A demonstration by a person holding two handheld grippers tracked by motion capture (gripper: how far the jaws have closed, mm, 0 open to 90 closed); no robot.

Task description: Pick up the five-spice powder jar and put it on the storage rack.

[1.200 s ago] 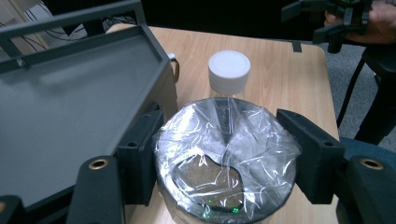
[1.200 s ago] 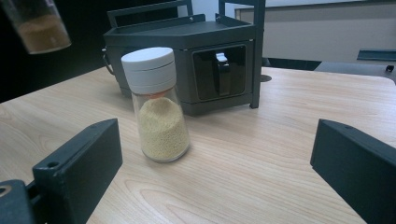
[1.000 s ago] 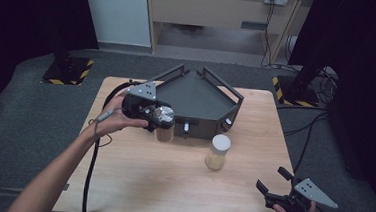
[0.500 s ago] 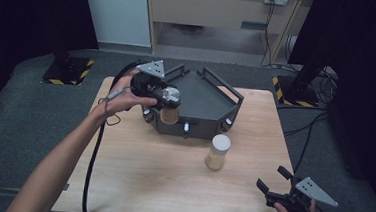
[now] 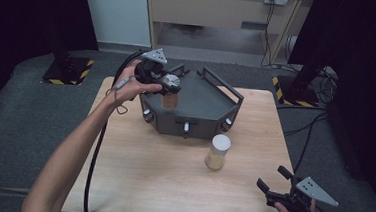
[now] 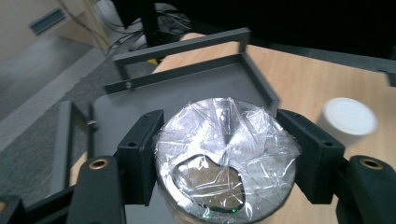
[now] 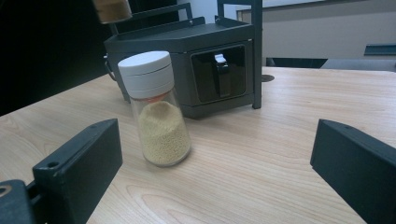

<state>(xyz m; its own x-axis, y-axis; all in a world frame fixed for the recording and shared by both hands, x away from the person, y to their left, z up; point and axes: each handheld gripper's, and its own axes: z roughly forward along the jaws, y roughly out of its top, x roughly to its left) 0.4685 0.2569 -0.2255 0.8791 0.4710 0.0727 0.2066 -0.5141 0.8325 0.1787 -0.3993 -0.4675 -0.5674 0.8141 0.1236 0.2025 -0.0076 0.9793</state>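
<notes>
My left gripper (image 5: 169,86) is shut on a clear jar (image 5: 169,98) of brown powder with crinkled plastic film over its mouth. It holds the jar upright over the left part of a dark grey angular tray (image 5: 203,104). In the left gripper view the black pads (image 6: 140,156) press on both sides of the film-covered jar (image 6: 224,135) above the tray's floor (image 6: 187,88). My right gripper (image 5: 271,179) stands open near the table's front right edge. Its jaws (image 7: 215,163) face a white-lidded jar (image 7: 156,107) of yellow grains.
The white-lidded jar (image 5: 218,152) stands on the wooden table (image 5: 146,173) just in front of the tray. The tray has raised rail handles (image 5: 222,83) and knobs on its front wall (image 5: 186,128). A black cable (image 5: 94,159) trails from the left gripper along the forearm.
The left gripper has carried the brown jar from the tray's front left corner up and away from the person, over the tray. The right gripper has kept still.
</notes>
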